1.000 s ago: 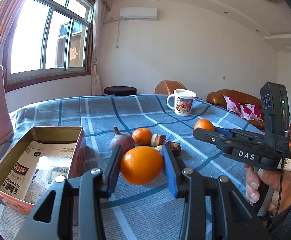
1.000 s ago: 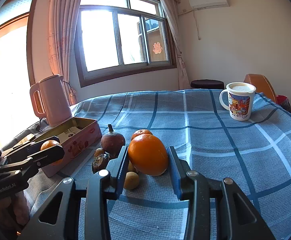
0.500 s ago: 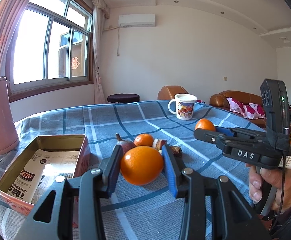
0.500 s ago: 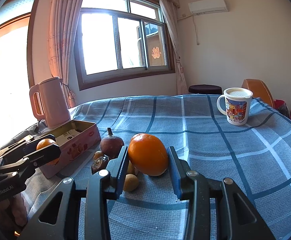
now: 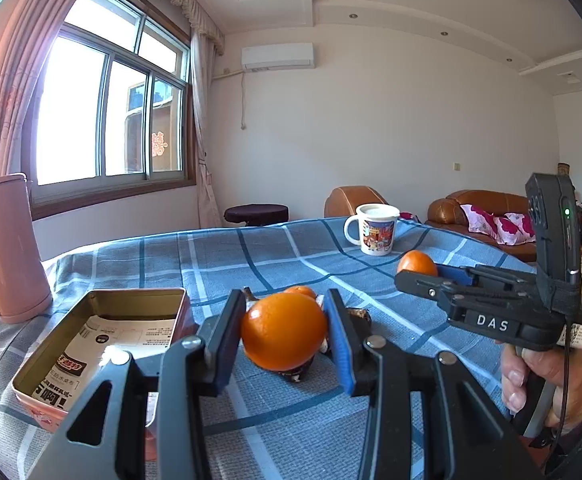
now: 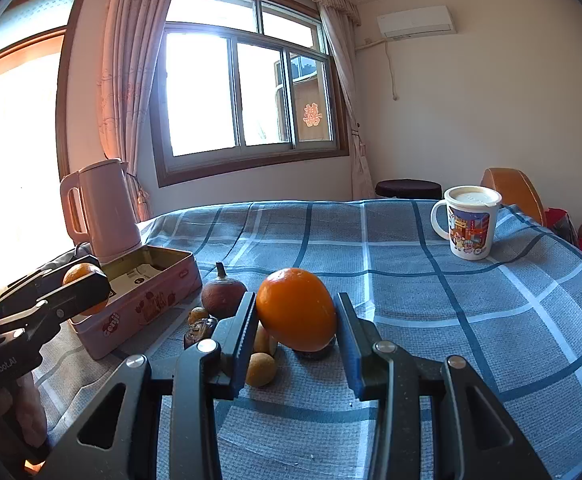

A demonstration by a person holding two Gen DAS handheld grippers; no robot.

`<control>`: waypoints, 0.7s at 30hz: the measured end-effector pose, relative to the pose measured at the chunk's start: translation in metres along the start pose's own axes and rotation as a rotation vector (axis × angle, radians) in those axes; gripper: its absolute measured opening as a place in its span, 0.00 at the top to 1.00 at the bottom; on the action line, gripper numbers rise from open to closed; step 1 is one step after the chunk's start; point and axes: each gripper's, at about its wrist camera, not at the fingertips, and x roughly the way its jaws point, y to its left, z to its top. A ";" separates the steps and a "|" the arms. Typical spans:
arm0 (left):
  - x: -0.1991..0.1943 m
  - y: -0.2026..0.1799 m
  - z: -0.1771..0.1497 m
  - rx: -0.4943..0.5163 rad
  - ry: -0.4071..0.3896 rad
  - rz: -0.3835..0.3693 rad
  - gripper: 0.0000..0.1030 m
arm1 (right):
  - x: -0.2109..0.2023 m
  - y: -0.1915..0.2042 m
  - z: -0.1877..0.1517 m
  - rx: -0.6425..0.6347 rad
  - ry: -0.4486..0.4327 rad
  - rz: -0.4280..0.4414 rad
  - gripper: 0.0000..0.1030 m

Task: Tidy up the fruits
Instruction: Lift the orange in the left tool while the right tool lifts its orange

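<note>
The left hand-held gripper is clenched on an orange; both blue pads press on its sides, and the fruit is lifted above the surface, which carries a blue checked cloth. In the right wrist view this same gripper appears at the left edge, with its orange just beside the near end of the pink tin box.

The right hand-held gripper also grasps an orange, a larger oval one, between its two pads, and holds it over the small group of fruits. In the left wrist view, a hand holds this gripper by its handle at the right side.

The tin box stands open on the surface to the left of the fruits, and a printed paper lies on its bottom. The fruits that remain on the cloth are close together: a dark purple fruit with a stem, a small orange, a dried dark fruit and two small yellow-brown round fruits.

A pink kettle stands behind the box, near the window. A white mug with a coloured picture stands well apart, at the far right side of the surface.
</note>
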 end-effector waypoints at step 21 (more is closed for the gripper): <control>-0.004 0.013 0.014 0.014 -0.027 0.082 0.59 | -0.002 0.014 0.001 -0.067 -0.003 -0.031 0.61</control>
